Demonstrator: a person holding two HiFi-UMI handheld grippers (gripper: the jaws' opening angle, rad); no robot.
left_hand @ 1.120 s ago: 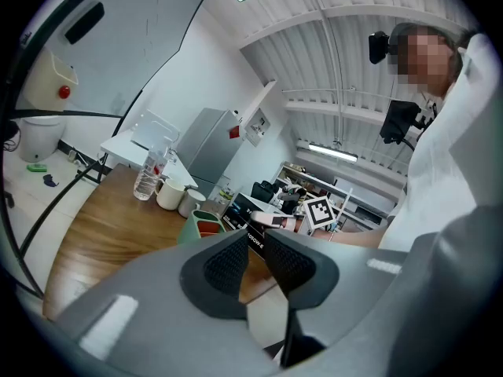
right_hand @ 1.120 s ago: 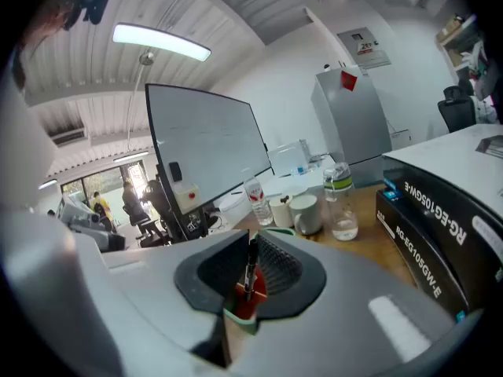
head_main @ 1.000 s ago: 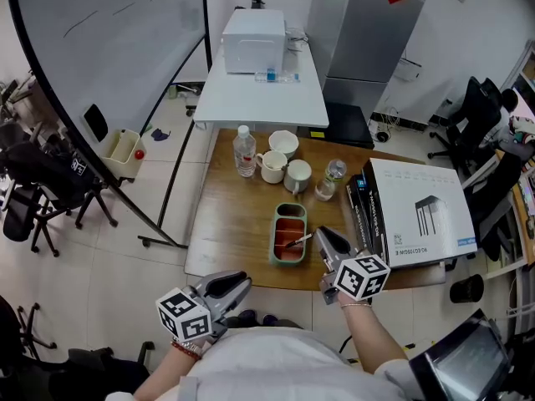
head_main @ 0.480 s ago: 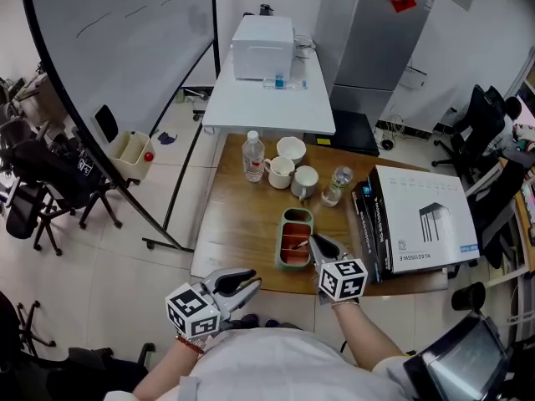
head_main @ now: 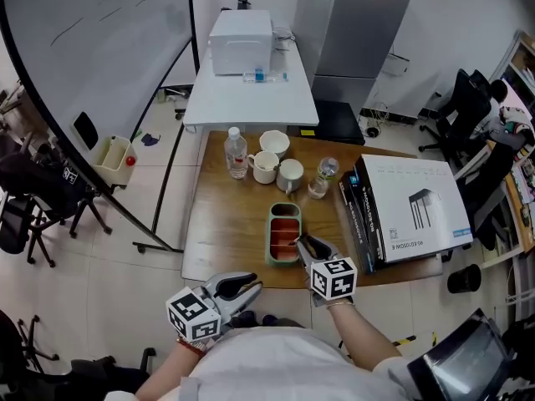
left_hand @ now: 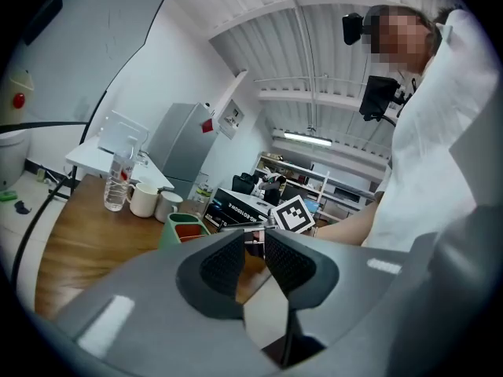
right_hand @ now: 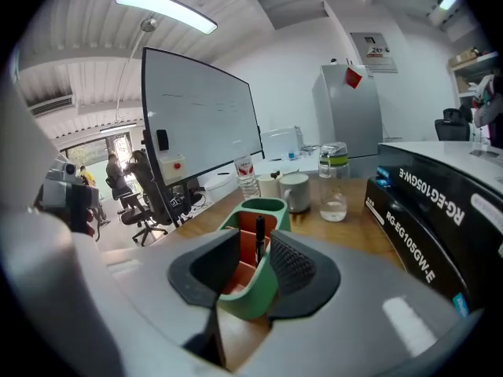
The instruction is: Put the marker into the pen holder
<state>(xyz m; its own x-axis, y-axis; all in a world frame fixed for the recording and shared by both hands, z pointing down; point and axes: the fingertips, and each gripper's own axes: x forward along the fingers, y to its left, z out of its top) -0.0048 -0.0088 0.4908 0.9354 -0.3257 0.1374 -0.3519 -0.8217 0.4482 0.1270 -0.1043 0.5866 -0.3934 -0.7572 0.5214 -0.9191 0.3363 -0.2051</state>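
Note:
A green pen holder (head_main: 272,235) with orange-red compartments stands near the front edge of the wooden table (head_main: 226,224). A black marker (right_hand: 259,237) stands upright in its near compartment. My right gripper (head_main: 302,242) hangs over the holder's near right end. In the right gripper view its jaws (right_hand: 255,247) stand apart on either side of the holder's near end (right_hand: 253,287), and the pads do not touch the marker. They have just been opening. My left gripper (head_main: 247,286) is low at the table's front edge, a narrow gap between its pads (left_hand: 224,264), nothing in it.
Behind the holder stand a water bottle (head_main: 236,152), two mugs (head_main: 266,166), a bowl (head_main: 273,143) and a glass jar (head_main: 318,179). A white box on black boxes (head_main: 414,210) fills the table's right side. A white table (head_main: 247,90) lies beyond.
The right gripper came down over the holder and let go of the marker, which it held slanted above the holder before. The marker now stands in the holder. The left gripper barely shifted.

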